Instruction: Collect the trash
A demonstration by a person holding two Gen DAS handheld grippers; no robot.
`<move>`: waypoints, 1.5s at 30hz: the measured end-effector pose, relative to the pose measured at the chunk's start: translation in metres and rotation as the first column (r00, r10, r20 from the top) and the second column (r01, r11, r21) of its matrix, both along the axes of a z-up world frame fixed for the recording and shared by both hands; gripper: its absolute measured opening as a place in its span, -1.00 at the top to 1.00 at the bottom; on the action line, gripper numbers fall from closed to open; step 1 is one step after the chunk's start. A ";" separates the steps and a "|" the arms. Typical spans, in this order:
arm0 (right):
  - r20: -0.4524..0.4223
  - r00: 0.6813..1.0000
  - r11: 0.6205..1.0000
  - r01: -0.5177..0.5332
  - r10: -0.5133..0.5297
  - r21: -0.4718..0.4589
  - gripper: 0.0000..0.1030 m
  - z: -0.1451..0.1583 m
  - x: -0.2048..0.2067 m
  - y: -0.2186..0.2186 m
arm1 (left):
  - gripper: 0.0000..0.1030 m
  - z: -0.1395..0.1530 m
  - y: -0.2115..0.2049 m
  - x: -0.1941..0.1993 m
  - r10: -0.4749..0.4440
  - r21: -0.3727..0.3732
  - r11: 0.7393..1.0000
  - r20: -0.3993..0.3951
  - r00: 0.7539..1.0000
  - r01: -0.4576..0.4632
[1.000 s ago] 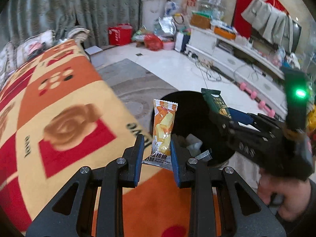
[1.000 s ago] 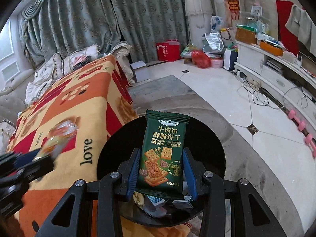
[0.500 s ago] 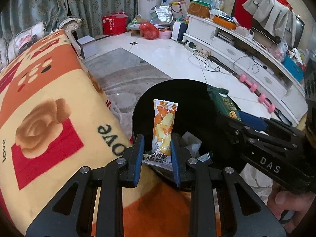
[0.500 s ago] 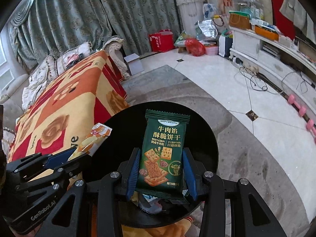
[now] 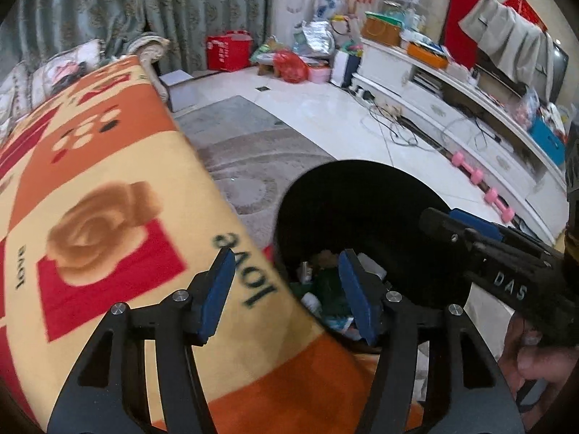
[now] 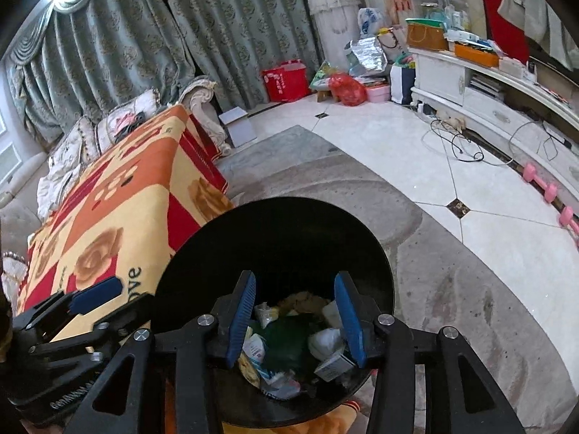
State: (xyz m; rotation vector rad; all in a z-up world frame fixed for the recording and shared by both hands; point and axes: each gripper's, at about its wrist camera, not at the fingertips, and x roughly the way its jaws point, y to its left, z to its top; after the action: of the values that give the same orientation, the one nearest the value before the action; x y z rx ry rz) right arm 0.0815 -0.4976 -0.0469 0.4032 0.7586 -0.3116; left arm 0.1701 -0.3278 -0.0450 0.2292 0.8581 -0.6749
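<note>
Blue pads of the left gripper (image 5: 286,291) stood spread wide with nothing between them in the left wrist view, one finger over the orange and red blanket (image 5: 108,195), the other over the mouth of the black bin (image 5: 362,195). Down inside the bin lay a heap of wrappers, among them a dark green packet (image 5: 327,289). From the right edge reached the right gripper (image 5: 466,231), side-on, so its jaws could not be judged there.

Right wrist view: the right gripper (image 6: 295,316) hung directly above the bin (image 6: 289,231), released and empty. Between its fingers showed the green packet (image 6: 287,343) resting on the trash, with white scraps (image 6: 325,340) around it. At lower left, beside the bin over the blanket (image 6: 119,199), sat the left gripper (image 6: 72,307).
</note>
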 end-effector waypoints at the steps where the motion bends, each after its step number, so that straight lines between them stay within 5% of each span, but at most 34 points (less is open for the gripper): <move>1: 0.005 1.000 1.000 0.000 0.000 -0.001 0.15 0.001 0.000 0.001 | -0.13 0.003 0.006 0.000 0.011 -0.002 1.000 0.005 1.000 -0.011; 6: 0.061 0.997 0.999 -0.037 0.039 -0.040 0.16 0.016 -0.001 0.021 | -0.14 0.022 0.053 -0.008 0.126 -0.009 0.992 0.041 0.991 -0.125; 8: 0.085 0.995 0.997 -0.049 0.054 -0.061 0.15 0.024 -0.004 0.032 | -0.36 0.028 0.079 -0.014 0.179 -0.009 0.984 0.029 0.983 -0.179; 10: 0.126 0.987 0.992 -0.091 0.102 -0.086 0.15 0.036 -0.010 0.053 | -0.85 0.029 0.108 -0.021 0.224 -0.006 0.975 -0.024 0.974 -0.224; 12: 0.151 0.979 0.987 -0.123 0.139 -0.107 0.08 0.045 -0.018 0.076 | -0.86 0.029 0.133 -0.030 0.268 0.020 0.963 -0.030 0.963 -0.268; 15: 0.116 0.984 0.982 -0.119 0.137 -0.149 -0.44 0.051 -0.026 0.100 | -0.86 0.030 0.151 -0.045 0.300 0.086 0.949 0.039 0.953 -0.303; 21: 0.013 0.996 0.994 -0.090 0.091 -0.060 -0.54 0.076 -0.053 0.105 | -0.86 0.059 0.149 -0.072 0.312 0.091 0.939 0.167 0.935 -0.330; 23: -0.072 0.996 0.998 -0.052 0.049 -0.042 -0.82 0.082 -0.060 0.102 | -0.86 0.071 0.149 -0.082 0.319 0.080 0.936 0.216 0.923 -0.342; 25: -0.172 0.984 0.999 -0.042 0.038 -0.017 -0.83 0.087 -0.068 0.103 | -0.86 0.082 0.152 -0.089 0.323 0.056 0.938 0.218 0.921 -0.342; 30: -0.210 0.974 0.993 -0.103 0.089 -0.058 -0.83 0.105 -0.090 0.112 | -0.86 0.098 0.165 -0.094 0.370 0.056 0.920 0.201 0.907 -0.387; 40: -0.180 0.980 0.979 -0.120 0.089 -0.168 -0.83 0.141 -0.099 0.130 | -0.86 0.107 0.175 -0.114 0.388 0.117 0.906 0.154 0.909 -0.407; 45: -0.196 0.978 0.983 -0.105 0.074 -0.152 -0.83 0.139 -0.099 0.127 | -0.86 0.101 0.173 -0.117 0.392 0.115 0.907 0.128 0.911 -0.406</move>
State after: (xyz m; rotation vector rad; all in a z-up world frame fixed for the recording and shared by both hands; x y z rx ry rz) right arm -0.0174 -0.3710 0.0917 0.1870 0.9280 -0.3268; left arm 0.0535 -0.1545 0.0564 0.2027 0.8224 -0.2164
